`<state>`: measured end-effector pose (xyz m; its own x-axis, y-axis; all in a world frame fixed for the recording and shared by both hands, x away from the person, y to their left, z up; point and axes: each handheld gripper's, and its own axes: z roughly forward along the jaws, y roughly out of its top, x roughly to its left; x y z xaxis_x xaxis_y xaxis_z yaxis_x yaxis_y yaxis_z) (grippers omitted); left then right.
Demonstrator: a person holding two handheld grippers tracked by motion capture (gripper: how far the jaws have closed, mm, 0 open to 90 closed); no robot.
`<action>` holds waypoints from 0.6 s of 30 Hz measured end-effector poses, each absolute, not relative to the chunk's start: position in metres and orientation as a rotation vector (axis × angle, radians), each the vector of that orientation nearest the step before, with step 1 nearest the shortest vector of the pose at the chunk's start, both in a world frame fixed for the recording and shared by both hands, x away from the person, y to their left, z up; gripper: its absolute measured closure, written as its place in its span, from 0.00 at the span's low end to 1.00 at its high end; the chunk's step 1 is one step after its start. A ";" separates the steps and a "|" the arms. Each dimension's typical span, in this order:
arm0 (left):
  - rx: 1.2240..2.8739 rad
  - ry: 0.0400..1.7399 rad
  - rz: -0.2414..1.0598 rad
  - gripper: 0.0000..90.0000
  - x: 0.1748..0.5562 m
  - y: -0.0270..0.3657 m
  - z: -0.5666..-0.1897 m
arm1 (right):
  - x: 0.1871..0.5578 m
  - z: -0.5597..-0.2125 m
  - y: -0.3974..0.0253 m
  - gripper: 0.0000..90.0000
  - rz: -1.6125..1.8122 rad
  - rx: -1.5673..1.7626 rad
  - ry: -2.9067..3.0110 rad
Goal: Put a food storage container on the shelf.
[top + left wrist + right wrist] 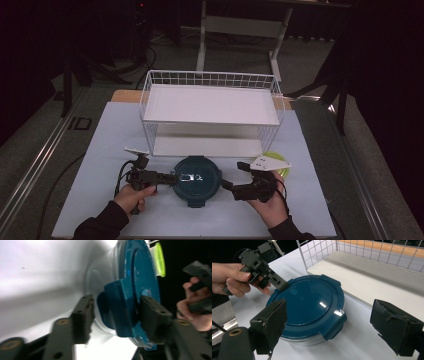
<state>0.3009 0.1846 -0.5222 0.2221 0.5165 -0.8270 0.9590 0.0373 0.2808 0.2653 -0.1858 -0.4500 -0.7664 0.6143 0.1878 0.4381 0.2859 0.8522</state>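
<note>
Your left gripper (113, 317) jaws straddle clip of blue lidded container (196, 180) at desk (100, 150) centre; your right gripper (337, 327) jaws apart beside it. High view adds wire rack (210, 112), dark room.

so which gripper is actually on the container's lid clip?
The left gripper: its jaws straddle a clip of the blue lid. The right gripper hangs open, short of it.
</note>
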 end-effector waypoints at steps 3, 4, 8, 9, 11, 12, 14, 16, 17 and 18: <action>1.603 1.421 -0.646 0.58 0.302 0.185 -0.522 | 0.265 -0.451 -0.187 0.16 1.485 1.001 2.376; 1.616 1.416 -0.639 0.58 0.303 0.184 -0.521 | 0.264 -0.452 -0.188 0.16 1.484 1.010 2.379; 1.630 1.406 -0.636 0.58 0.303 0.184 -0.520 | 0.263 -0.456 -0.190 0.23 1.481 1.049 2.401; 1.634 1.397 -0.634 0.58 0.302 0.184 -0.520 | 0.263 -0.458 -0.190 0.23 1.481 1.067 2.407; 1.646 1.386 -0.619 0.58 0.301 0.183 -0.518 | 0.264 -0.461 -0.190 0.23 1.475 1.119 2.439; 1.655 1.369 -0.604 0.58 0.300 0.182 -0.517 | 0.265 -0.463 -0.190 0.24 1.477 1.146 2.449; 1.676 1.341 -0.588 0.60 0.298 0.181 -0.513 | 0.268 -0.467 -0.189 0.24 1.487 1.206 2.470; 1.699 1.316 -0.562 0.60 0.296 0.179 -0.510 | 0.271 -0.471 -0.190 0.25 1.506 1.268 2.482; 1.708 1.307 -0.553 0.60 0.296 0.178 -0.509 | 0.273 -0.473 -0.190 0.25 1.503 1.301 2.481; 1.711 1.298 -0.546 0.60 0.295 0.177 -0.508 | 0.274 -0.474 -0.191 0.25 1.499 1.327 2.481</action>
